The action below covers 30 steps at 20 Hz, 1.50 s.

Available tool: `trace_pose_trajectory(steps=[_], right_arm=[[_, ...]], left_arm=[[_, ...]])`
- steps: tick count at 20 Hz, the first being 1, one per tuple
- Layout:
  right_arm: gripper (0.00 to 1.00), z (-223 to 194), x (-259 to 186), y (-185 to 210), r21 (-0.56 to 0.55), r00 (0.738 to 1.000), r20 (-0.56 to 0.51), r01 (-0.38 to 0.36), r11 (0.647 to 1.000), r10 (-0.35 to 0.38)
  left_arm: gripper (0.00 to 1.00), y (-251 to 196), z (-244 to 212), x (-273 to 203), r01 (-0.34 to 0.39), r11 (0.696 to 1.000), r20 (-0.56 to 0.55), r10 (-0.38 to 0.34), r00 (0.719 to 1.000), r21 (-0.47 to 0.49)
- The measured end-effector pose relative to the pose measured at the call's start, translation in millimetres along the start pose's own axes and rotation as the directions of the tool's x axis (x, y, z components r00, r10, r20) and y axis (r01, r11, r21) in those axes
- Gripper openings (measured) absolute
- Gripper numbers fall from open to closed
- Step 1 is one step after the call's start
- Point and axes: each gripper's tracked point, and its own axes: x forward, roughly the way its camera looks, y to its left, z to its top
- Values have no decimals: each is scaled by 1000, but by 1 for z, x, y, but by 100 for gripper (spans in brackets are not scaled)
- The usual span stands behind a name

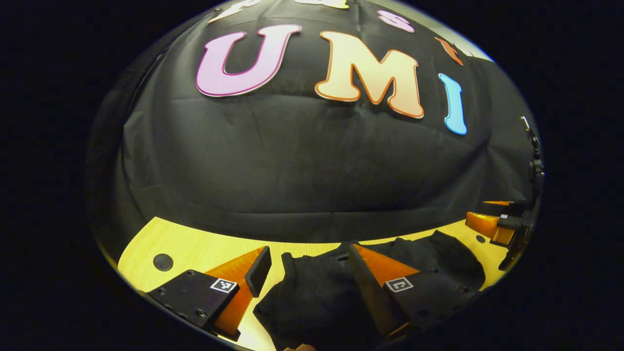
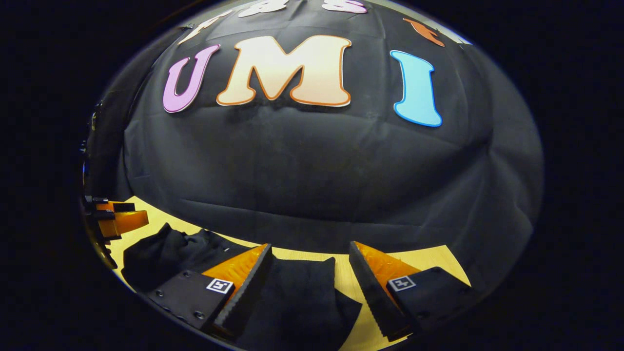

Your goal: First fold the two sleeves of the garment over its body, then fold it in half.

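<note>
Left gripper view, one black garment (image 1: 317,297), two open tongs (image 1: 308,265) (image 2: 309,265)

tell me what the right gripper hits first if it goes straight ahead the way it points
Likely the black cloth garment lying on the pale wooden table, between the open right gripper; depth is unclear.

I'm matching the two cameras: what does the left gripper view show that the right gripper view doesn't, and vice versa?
Left gripper view: a round dark spot on the wooden table, and the right gripper at the far right. Right gripper view: the left gripper at the far left. Both: the black garment on that table, between open fingers.
</note>
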Motion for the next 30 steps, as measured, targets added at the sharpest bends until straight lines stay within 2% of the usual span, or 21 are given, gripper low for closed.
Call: trace_pose_trajectory(steps=[3, 7, 11, 13, 14, 15, 17, 18, 20, 24, 30], right_arm=[[99, 10, -33, 11, -6, 999, 46, -9, 1000, 9], [99, 37, -78, 23, -22, 991, 132, -10, 1000, 13], [99, 71, -131, 31, -30, 972, 234, -1, 1000, 8], [100, 79, -156, 39, -32, 966, 257, -19, 999, 26], [96, 80, -169, 42, -30, 965, 260, -30, 999, 37], [100, 82, -180, 44, -22, 964, 262, -35, 999, 40], [96, 90, -204, 45, -2, 955, 294, -47, 999, 45], [100, 96, -215, 40, 1, 950, 312, -32, 1000, 30], [98, 100, -236, 33, 5, 943, 333, -13, 1000, 11], [100, 96, -279, 24, 48, 946, 322, 7, 999, -22], [98, 73, -368, 31, 116, 942, 317, 80, 990, -113]], left_arm=[[94, 1, 18, -32, -16, 1000, 56, 15, 998, 3], [94, -8, 54, -81, 8, 1000, 151, -9, 989, 5], [94, -16, 93, -128, 39, 999, 249, -39, 968, 6], [93, -19, 108, -150, 48, 999, 292, -41, 956, -16], [94, -20, 112, -161, 54, 998, 307, -39, 951, -40], [93, -23, 113, -173, 66, 996, 315, -42, 948, -65], [93, -27, 119, -200, 87, 992, 345, -49, 937, -96], [92, -28, 126, -215, 87, 991, 376, -43, 926, -101], [92, -29, 131, -245, 86, 992, 409, -42, 912, -90], [92, -27, 127, -295, 27, 996, 384, 9, 923, -89], [92, -16, 129, -363, -22, 999, 419, 37, 907, -41]])
